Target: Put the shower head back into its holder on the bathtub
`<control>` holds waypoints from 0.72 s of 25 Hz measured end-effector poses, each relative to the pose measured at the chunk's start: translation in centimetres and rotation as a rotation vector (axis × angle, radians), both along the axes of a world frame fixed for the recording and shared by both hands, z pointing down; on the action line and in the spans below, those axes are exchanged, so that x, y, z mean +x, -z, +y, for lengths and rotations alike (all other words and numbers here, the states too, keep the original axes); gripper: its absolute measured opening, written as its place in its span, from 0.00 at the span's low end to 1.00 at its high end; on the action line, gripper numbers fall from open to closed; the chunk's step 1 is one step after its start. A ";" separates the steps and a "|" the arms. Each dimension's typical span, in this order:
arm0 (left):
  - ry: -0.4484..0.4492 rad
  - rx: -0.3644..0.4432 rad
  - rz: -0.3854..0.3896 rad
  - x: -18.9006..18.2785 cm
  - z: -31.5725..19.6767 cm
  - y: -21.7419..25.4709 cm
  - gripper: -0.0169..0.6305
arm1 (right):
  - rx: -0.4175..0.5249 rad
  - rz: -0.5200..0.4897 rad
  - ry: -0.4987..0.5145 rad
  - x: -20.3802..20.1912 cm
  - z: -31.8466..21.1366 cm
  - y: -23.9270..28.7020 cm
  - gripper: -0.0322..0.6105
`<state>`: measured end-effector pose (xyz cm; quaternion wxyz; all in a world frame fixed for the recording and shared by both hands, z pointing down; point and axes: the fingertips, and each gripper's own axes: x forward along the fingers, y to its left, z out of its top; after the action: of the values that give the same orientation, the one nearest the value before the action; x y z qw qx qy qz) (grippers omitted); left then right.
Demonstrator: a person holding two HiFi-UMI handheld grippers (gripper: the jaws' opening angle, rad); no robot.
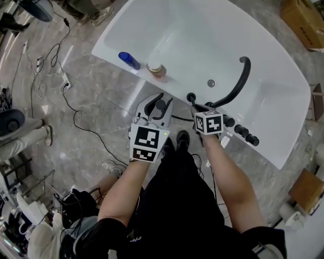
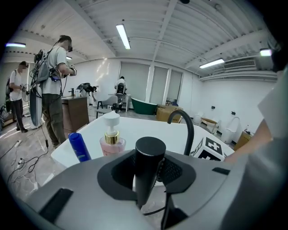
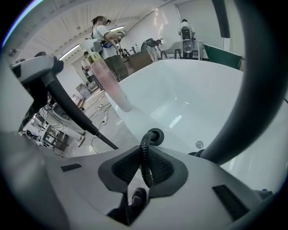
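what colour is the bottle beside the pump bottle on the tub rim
Blue; the bottle shows best in the left gripper view.

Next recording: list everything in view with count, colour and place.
bathtub: one, white, ahead
faucet spout: one, black, near rim
knobs: several, black, rim, right
holder: one, black ring, rim; hose enters it
blue bottle: one, blue, rim, left
pump bottle: one, pink, beside blue bottle
cables: several, black, floor, left
cardboard boxes: two, brown, floor, right
bystanders: three, background
shower head: one, black, in left tongs
hose: one, black, in right tongs
left tongs: grey, shut on shower head
right tongs: grey, shut on hose
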<state>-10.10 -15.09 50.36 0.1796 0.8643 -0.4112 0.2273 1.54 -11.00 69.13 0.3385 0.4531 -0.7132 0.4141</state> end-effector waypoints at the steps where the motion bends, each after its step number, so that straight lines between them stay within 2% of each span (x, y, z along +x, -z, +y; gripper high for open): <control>1: 0.000 -0.006 -0.001 -0.1 -0.1 -0.4 0.23 | -0.003 0.011 -0.005 0.0 -0.5 -0.2 0.15; 7: -0.003 -0.022 -0.009 -0.4 -0.7 -2.3 0.23 | -0.030 0.063 -0.017 -0.6 -2.3 -1.8 0.16; 11: -0.004 -0.030 -0.013 -1.1 -1.0 -3.4 0.23 | 0.003 0.061 -0.004 -1.1 -1.9 -2.4 0.23; 18: 0.005 -0.037 -0.023 -2.2 -0.8 -6.6 0.23 | 0.049 0.027 -0.003 -0.4 3.6 -3.8 0.32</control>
<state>-12.28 -15.92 56.93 0.1912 0.8571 -0.4110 0.2445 1.15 -7.35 72.90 0.3363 0.4677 -0.7179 0.3909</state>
